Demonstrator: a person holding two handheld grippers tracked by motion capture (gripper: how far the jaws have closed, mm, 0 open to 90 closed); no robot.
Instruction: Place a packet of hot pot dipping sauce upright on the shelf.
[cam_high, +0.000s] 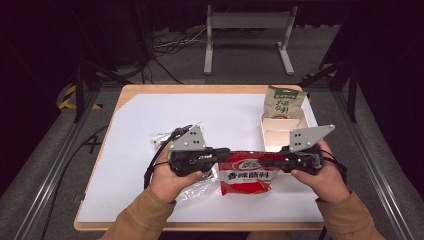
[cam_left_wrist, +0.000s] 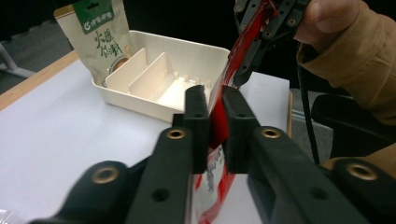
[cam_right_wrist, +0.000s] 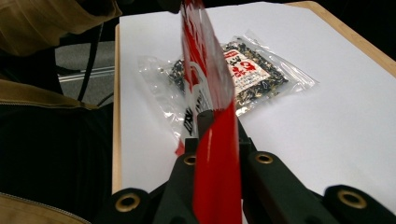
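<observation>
Both jaw pairs clamp the red snack pouch (cam_high: 248, 172): left gripper (cam_high: 223, 156) pinches its left edge, right gripper (cam_high: 276, 161) its right edge (pouch hangs between them, above the white sheet (cam_high: 140, 195)). Beyond the right jaws sits a divided cream tray (cam_high: 272, 134) holding a beige bag (cam_high: 283, 102). Clear-wrapped packet (cam_right_wrist: 247, 72) lies under the left hand.

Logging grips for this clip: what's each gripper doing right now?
Left gripper: shut on the red snack bag.
Right gripper: shut on the same bag's other end.
</observation>
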